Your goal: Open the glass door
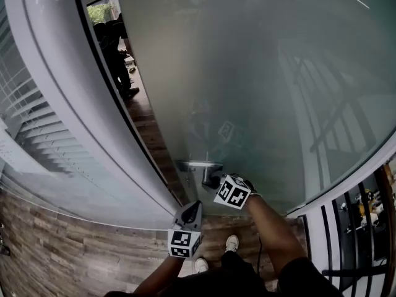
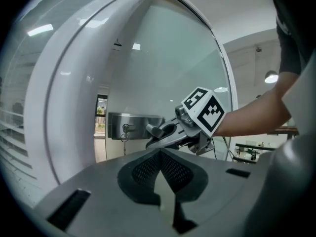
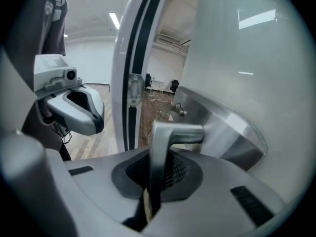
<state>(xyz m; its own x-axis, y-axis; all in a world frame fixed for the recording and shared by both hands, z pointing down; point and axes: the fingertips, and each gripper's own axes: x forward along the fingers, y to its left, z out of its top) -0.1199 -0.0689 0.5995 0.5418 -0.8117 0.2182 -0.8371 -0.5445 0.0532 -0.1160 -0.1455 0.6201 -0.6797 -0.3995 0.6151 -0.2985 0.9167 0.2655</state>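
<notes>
The frosted glass door (image 1: 260,73) fills most of the head view, with a steel lock plate (image 1: 197,164) low on its left edge. My right gripper (image 1: 213,179) is shut on the steel lever handle (image 3: 165,137), which stands upright between its pads in the right gripper view. In the left gripper view the right gripper (image 2: 159,132) grips the handle beside the lock plate (image 2: 131,125), where a key hangs. My left gripper (image 1: 193,206) hangs lower and to the left, away from the door, shut on nothing (image 2: 162,181). A narrow gap shows between door and frame (image 3: 129,83).
A white door frame (image 1: 80,104) and a window with blinds (image 1: 31,135) run along the left. Wooden floor (image 1: 62,252) lies below. A person (image 1: 114,48) stands beyond the gap. A black railing (image 1: 359,228) is at the right. My shoes (image 1: 231,243) are near the door.
</notes>
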